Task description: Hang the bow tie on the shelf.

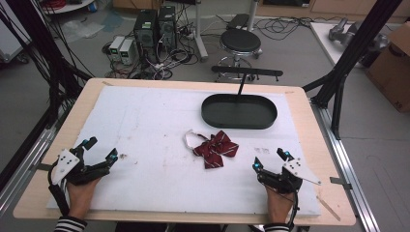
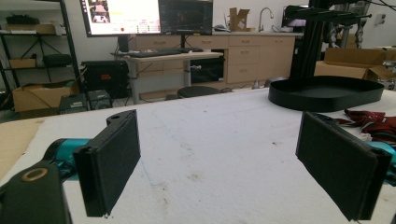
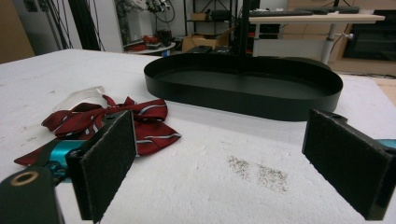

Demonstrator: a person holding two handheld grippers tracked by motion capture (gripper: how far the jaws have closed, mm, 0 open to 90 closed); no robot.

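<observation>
A lab room with a grey floor, computer towers (image 1: 154, 26) and a round black stool (image 1: 240, 41) lies beyond a wooden table (image 1: 302, 99) that is covered by a white foam sheet (image 1: 145, 121). On the sheet's far right part sits a black oval tray (image 1: 239, 112), empty inside as the right gripper view shows (image 3: 243, 84). A thin black stand (image 1: 244, 75) rises at the tray's far edge. Nearer the person, just in front of the tray and apart from it, lies a dark red bow tie (image 1: 216, 148) with thin pale stripes and a white strap (image 1: 189, 137) curling from its left side; it lies flat on the foam (image 3: 112, 123).

The left tongs (image 1: 100, 150) rest at the near left of the sheet, held by a hand in a striped sleeve (image 1: 70, 224), jaws spread wide with nothing between them. In the left gripper view the tongs (image 2: 233, 163) point across bare foam, the tray (image 2: 327, 93) far to the right.

The right tongs (image 1: 270, 159) rest at the near right, jaws also wide apart and empty, near the bow tie but not touching it. A faint patch of dark specks (image 3: 257, 172), perhaps dirt, marks the foam between the jaws
</observation>
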